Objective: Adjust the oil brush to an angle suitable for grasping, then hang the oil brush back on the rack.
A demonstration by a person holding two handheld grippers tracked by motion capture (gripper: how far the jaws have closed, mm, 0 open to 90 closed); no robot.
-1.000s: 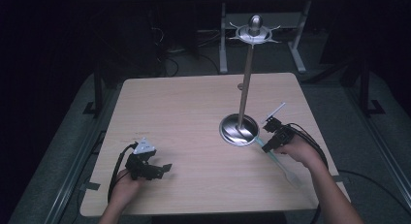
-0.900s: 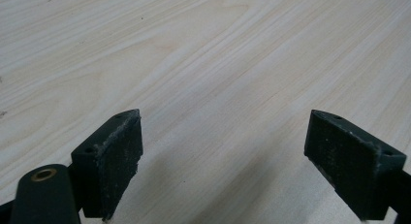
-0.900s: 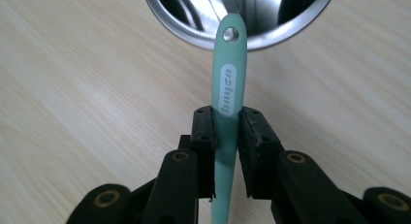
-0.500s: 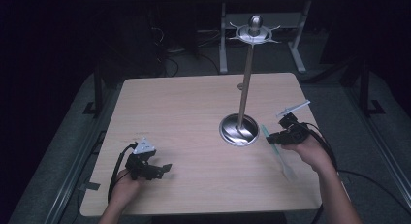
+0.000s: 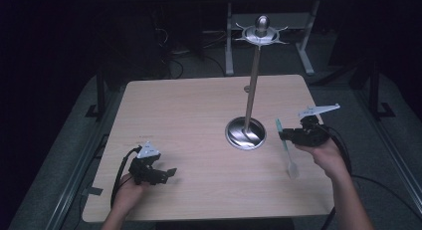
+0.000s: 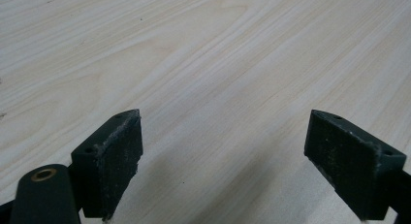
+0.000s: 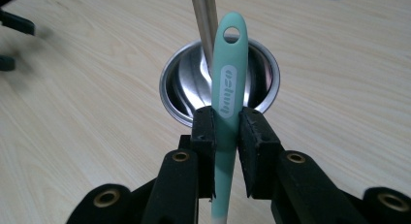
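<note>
Right gripper view: my right hand-held gripper (image 7: 227,127) pinches the mint spatula (image 7: 227,88) mid-handle, frame centre; I'd aim its hole at the stand (image 5: 247,130) hooks. Left hand-held gripper (image 6: 237,156) spread, idle.

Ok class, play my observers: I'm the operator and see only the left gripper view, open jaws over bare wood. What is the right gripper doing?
Observer: The right gripper is shut on a mint-green utensil, pinching its handle.
Operator: Which end points away from the gripper?
Observer: The handle's end with the hanging hole; the pale head points back toward the person.
Operator: And what lies beyond that holed end?
Observer: A metal stand, its round base on the table and hooks around its top.
</note>
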